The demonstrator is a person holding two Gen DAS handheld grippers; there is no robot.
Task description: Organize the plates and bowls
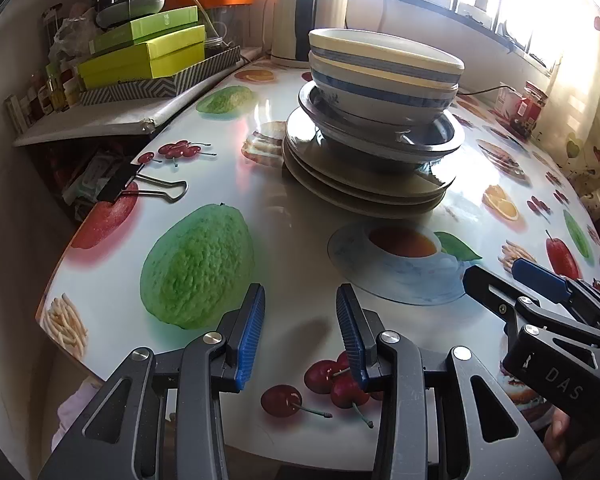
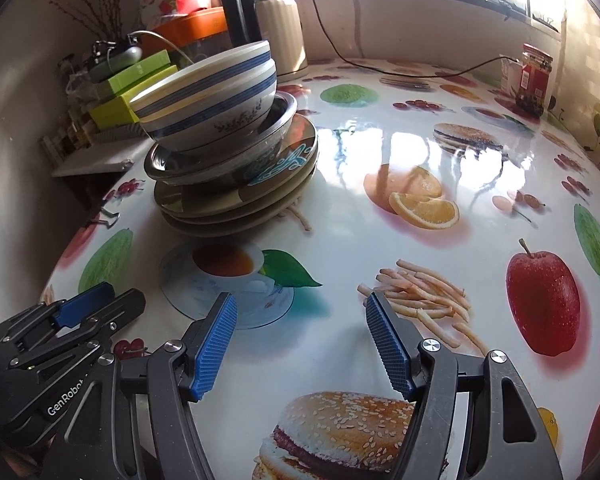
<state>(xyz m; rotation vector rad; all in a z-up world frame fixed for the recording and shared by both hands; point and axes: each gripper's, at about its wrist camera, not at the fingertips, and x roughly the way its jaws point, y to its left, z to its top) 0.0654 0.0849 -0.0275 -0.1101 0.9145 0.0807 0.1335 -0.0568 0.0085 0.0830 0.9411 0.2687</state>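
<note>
Ceramic stack: striped bowls [image 1: 384,76] on plates [image 1: 360,184], ahead of both claws.
Left claw [image 1: 300,332]: apart, empty.
Right claw [image 2: 300,344]: wide apart, empty.

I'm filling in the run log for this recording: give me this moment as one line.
stack: two striped bowls in metal bowl on plates | left gripper: open, empty | right gripper: open, empty | table

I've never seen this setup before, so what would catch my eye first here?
A leaning stack of dishes stands on the table: two blue-striped bowls in a metal bowl atop plates. The glossy tablecloth shows printed fruit and burgers. Near the front, the left gripper and right gripper hover open, empty.
</note>
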